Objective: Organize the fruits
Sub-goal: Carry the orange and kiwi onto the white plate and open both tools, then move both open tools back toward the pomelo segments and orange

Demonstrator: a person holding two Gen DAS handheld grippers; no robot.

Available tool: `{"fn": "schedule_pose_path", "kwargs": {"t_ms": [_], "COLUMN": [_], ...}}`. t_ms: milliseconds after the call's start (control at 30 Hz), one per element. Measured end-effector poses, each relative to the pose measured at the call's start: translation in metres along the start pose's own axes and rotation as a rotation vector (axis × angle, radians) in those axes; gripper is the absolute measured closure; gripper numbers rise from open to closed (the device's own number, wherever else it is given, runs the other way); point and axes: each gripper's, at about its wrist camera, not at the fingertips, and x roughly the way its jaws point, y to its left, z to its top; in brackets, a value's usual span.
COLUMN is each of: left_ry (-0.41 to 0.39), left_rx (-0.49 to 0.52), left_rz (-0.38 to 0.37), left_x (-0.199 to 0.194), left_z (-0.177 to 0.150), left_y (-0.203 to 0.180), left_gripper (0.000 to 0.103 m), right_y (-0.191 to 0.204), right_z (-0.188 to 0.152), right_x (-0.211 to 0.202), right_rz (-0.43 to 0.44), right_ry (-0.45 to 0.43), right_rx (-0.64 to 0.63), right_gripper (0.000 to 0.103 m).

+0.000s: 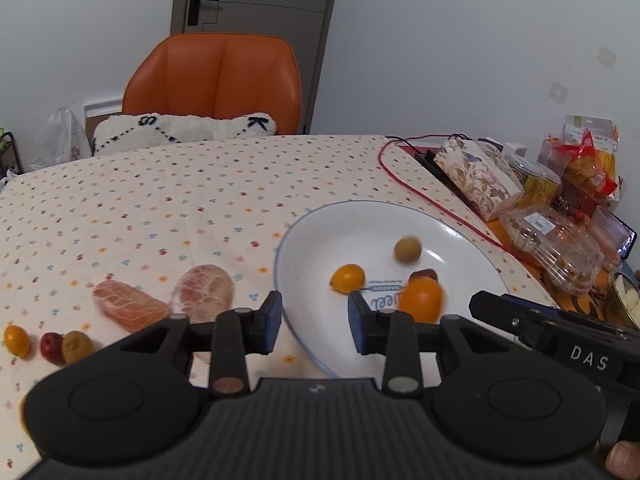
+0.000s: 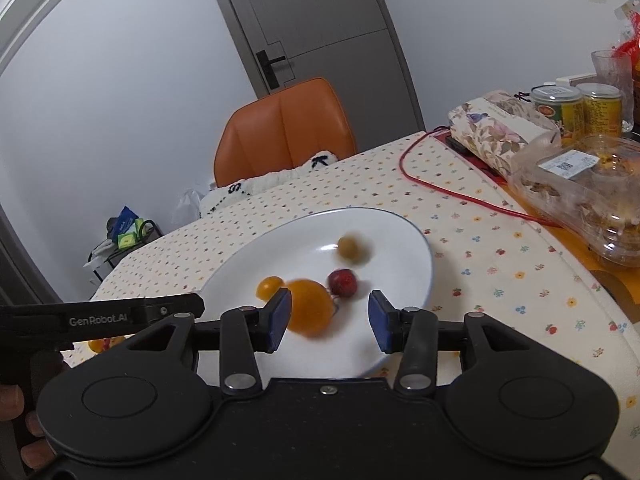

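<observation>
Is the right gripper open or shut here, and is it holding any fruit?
Open and empty. The right gripper has its blue fingers spread wide above the white plate, nothing between them.

White plate (image 2: 404,236) holds orange (image 2: 310,312), kumquat (image 2: 269,286), red fruit (image 2: 342,282), and blurred green fruit (image 2: 349,248).

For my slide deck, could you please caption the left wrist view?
Open left tongs hover at the white plate holding four small fruits; peeled citrus segments wait on the tablecloth.
</observation>
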Motion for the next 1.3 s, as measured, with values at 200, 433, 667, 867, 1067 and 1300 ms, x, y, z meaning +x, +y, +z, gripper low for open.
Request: {"fn": "schedule_pose_path", "kwargs": {"t_ms": [200, 433, 667, 867, 1067, 1300], "left_ry": [-0.029, -0.071, -0.113, -0.125, -0.123, -0.127], "left_rx": [-0.023, -0.054, -0.089, -0.124, -0.128, -0.153], "left_rz": [0.019, 0.027, 0.051, 0.076, 0.103, 0.124], "left_x": [-0.020, -0.045, -0.070, -0.087, -0.102, -0.118], "left_z": [-0.004, -0.008, -0.015, -0.020, -0.029, -0.036], "left_y": [0.018, 0.039, 0.062, 0.084, 0.102, 0.126], "left_gripper": [0.044, 0.031, 0.025, 0.025, 0.025, 0.025], "right_y": [0.017, 0.034, 0.054, 0.073, 0.093, 0.114], "right_z": [-0.003, -0.004, -0.006, -0.009, -0.014, -0.018], "right_x": [-0.002, -0.008, -0.011, -0.011, -0.006, -0.005], "right_rz": [0.029, 0.034, 0.050, 0.076, 0.104, 0.142], "right_ry": [0.004, -0.011, -0.025, -0.028, -0.006, 0.003], "right_rx": [-0.021, -0.037, -0.060, -0.089, -0.102, -0.132], "right_gripper": [0.054, 0.024, 0.011, 0.005, 0.005, 0.000]}}
